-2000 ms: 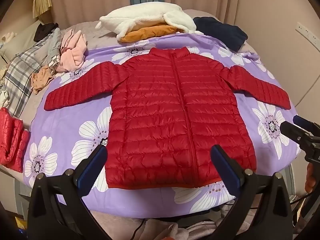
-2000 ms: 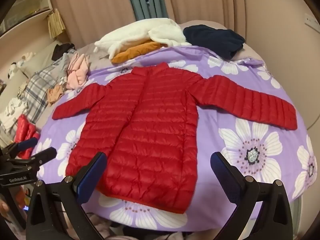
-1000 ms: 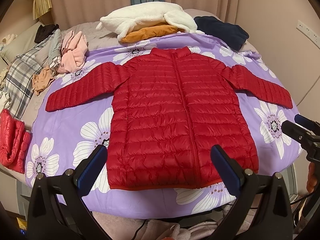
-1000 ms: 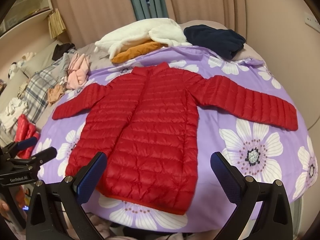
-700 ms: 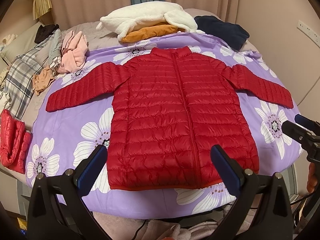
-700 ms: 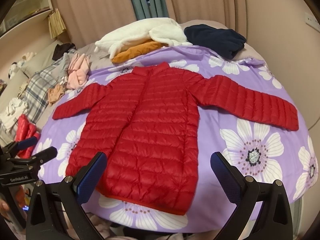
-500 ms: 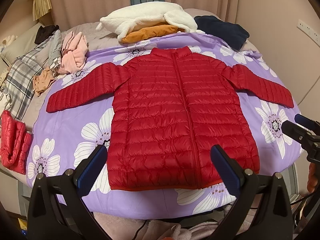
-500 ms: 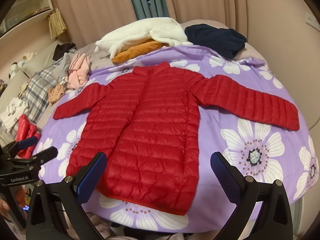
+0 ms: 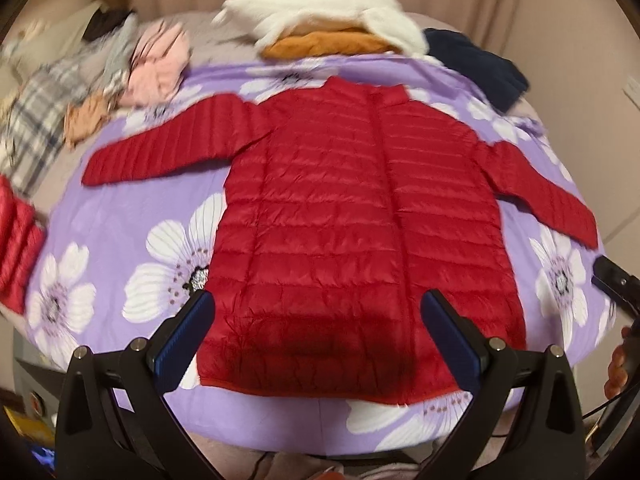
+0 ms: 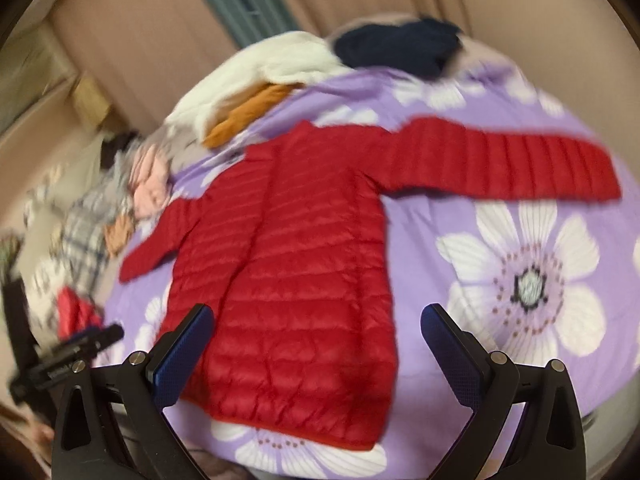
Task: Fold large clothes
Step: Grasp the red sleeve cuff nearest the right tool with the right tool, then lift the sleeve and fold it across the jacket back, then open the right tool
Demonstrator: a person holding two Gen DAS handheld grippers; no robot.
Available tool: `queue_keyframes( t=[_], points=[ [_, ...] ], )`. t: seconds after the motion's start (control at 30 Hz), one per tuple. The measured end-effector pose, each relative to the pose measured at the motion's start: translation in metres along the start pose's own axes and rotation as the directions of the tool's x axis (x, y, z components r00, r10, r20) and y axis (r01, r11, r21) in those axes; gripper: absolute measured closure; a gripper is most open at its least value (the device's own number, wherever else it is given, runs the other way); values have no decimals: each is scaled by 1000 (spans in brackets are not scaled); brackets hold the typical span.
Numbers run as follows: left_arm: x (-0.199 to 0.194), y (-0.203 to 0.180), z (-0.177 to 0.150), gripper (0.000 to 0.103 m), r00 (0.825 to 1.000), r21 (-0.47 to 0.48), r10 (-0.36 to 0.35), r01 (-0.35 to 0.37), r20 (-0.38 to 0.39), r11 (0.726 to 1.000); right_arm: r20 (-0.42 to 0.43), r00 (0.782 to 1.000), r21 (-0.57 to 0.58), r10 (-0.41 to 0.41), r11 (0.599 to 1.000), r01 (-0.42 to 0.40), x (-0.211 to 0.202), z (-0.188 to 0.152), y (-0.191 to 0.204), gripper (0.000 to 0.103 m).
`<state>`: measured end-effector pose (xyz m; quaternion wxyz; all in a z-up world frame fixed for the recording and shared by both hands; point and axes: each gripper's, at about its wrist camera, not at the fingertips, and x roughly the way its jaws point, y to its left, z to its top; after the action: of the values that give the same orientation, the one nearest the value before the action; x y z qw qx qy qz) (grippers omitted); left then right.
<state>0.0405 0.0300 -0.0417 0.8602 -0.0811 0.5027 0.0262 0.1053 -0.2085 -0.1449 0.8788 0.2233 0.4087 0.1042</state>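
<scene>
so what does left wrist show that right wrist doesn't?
Left wrist only: the right gripper at its right edge, and the jacket's zip line seen head-on.
Right wrist only: the left gripper at lower left, and one sleeve stretched out full length.
Both: the jacket spread flat on the floral sheet, both grippers open and empty, and the white, orange and navy clothes behind the collar.

jacket on bedspread, clothes pile behind
</scene>
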Motion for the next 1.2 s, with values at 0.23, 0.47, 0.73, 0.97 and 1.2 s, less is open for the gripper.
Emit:
queue_keyframes(
  t=[0.23, 0.47, 0.73, 0.97, 1.2],
  points=[
    [34, 28, -1, 0, 992, -186, -94, 77, -85, 980, -38, 993, 322, -111, 940, 117, 18, 7, -103, 1],
    [51, 35, 8, 0, 958, -259, -288, 280, 8, 924, 71, 988, 585, -138, 808, 71, 26, 22, -198, 1],
    [62, 38, 23, 0, 956, -268, -288, 292, 54, 918, 275, 952, 652, -132, 753, -84, 27, 61, -232, 1],
    [72, 52, 25, 0, 958, -302, -286, 284, 39, 910, 304, 929, 731, -210, 677, -86, 17, 60, -245, 67],
    [77, 64, 27, 0, 970, -300, -244, 234, 3, 925, 315, 908, 656, -278, 755, 4, -30, 72, -207, 91]
  ],
)
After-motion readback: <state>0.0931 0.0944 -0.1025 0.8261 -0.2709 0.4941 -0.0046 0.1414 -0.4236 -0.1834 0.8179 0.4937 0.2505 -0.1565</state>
